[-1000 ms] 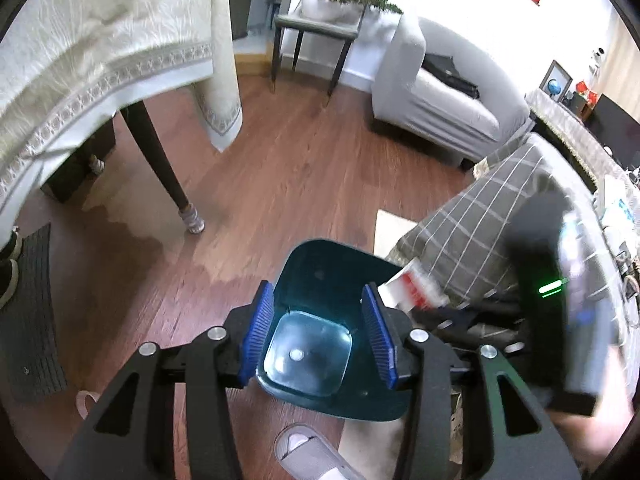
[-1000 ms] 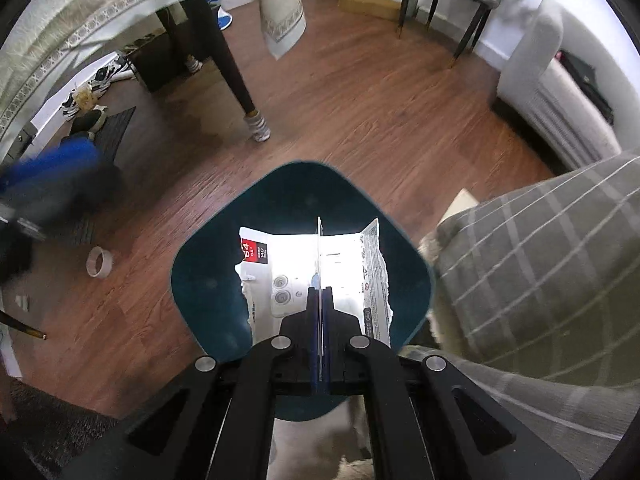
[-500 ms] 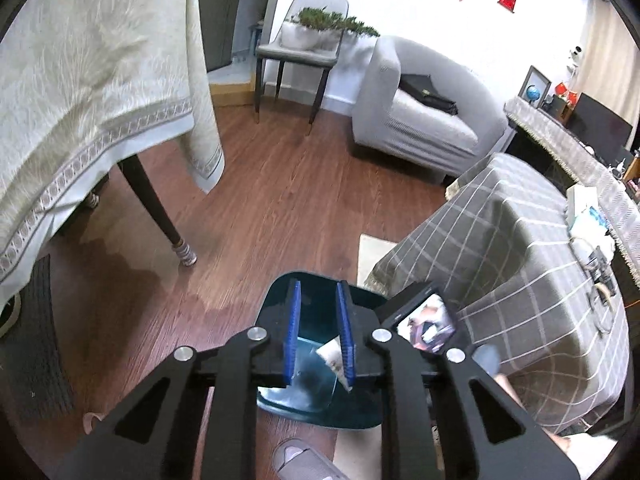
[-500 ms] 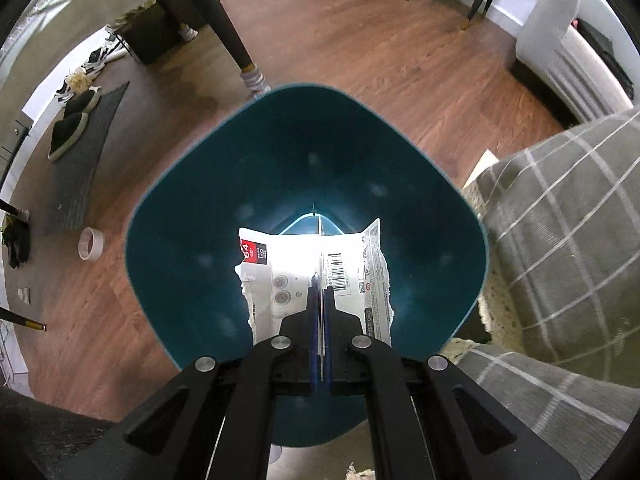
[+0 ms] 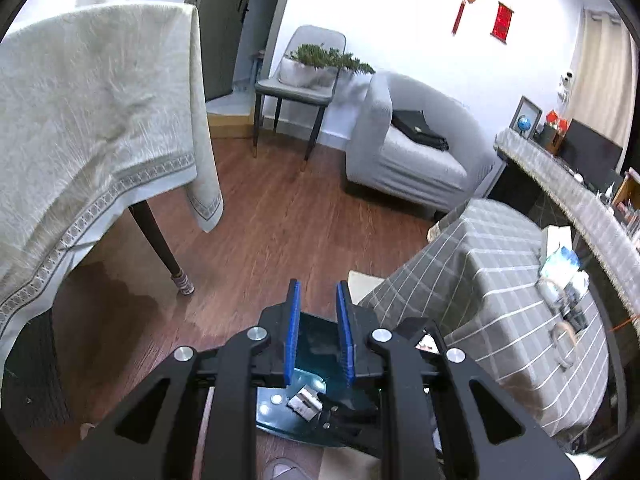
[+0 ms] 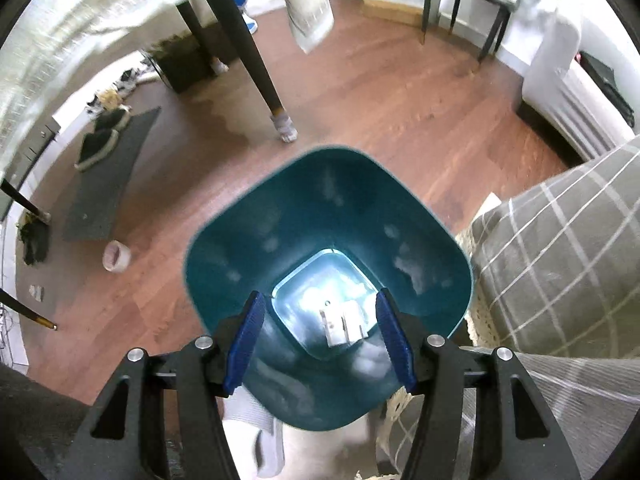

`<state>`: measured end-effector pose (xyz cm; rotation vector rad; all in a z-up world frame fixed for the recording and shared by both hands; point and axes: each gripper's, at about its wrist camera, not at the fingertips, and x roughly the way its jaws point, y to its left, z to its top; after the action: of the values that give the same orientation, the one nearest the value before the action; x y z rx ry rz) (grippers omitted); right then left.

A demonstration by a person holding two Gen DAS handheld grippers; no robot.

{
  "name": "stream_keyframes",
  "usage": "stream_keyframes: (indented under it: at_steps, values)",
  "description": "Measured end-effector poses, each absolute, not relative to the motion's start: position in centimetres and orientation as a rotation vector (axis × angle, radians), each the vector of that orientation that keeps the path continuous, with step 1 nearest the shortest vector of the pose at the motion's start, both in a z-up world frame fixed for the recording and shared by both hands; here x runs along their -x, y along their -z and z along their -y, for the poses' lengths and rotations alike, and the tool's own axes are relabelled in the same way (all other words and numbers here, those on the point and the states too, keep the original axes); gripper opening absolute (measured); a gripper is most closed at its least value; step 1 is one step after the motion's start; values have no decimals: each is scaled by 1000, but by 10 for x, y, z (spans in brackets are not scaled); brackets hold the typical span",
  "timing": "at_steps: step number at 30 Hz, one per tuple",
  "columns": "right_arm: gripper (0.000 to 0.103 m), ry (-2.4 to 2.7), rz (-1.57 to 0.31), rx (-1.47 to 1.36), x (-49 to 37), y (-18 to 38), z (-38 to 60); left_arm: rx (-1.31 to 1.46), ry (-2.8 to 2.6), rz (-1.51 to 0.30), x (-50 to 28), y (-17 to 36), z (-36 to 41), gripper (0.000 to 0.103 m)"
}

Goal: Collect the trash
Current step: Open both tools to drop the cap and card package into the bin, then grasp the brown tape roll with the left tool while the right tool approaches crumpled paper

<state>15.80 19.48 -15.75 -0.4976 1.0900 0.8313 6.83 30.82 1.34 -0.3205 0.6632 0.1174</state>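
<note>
The white wrapper (image 6: 343, 322) lies flat on the pale bottom of the teal bin (image 6: 256, 236), slightly toward the near right of the floor of the bin. We see it again in the left wrist view (image 5: 305, 401), small and partly hidden behind the black frame.

The right gripper (image 6: 320, 340) hangs directly over the mouth of the bin, pointing steeply down. Its blue pads (image 6: 245, 344) are spreading apart, and nothing is between them: the wrapper sits well below, framed in the gap. We judge the drop to be made. To finish this step well, we would let the jaws open fully and lift straight up, keeping clear of the bin rim (a knock could tip it on the wood floor (image 6: 400, 112)).

The left gripper (image 5: 317, 336) is beside and above the bin, its pads at their closest setting with a narrow gap showing and nothing held. The wrapper lies below and beyond its fingertips.

The bin stands just beside the checked grey cloth (image 6: 560, 248). A roll of tape (image 6: 116, 255) lies on the floor to the left, well apart (possibly further trash).
</note>
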Motion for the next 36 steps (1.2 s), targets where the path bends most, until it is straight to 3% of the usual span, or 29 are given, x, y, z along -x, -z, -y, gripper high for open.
stream_keyframes:
  at_steps: [10, 14, 18, 23, 28, 36]
  values:
    - [55, -868, -888, 414, -141, 43, -147, 311, -127, -577, -57, -54, -288, 31]
    - [55, -851, -815, 375, -140, 6, -114, 315, -104, -546, -54, -63, -276, 48]
    - [55, -810, -751, 328, -142, -27, -73, 293, -66, -565, -62, -63, -249, 52]
    - [55, -725, -704, 298, -154, -47, -19, 260, 5, -592, -75, -62, -202, 63]
    - [55, -642, -690, 239, -171, -50, 43, 207, 65, -612, -85, -60, -155, 68]
    - [69, -521, -664, 168, -187, -51, 122, 115, 139, -687, -107, -38, -86, 73]
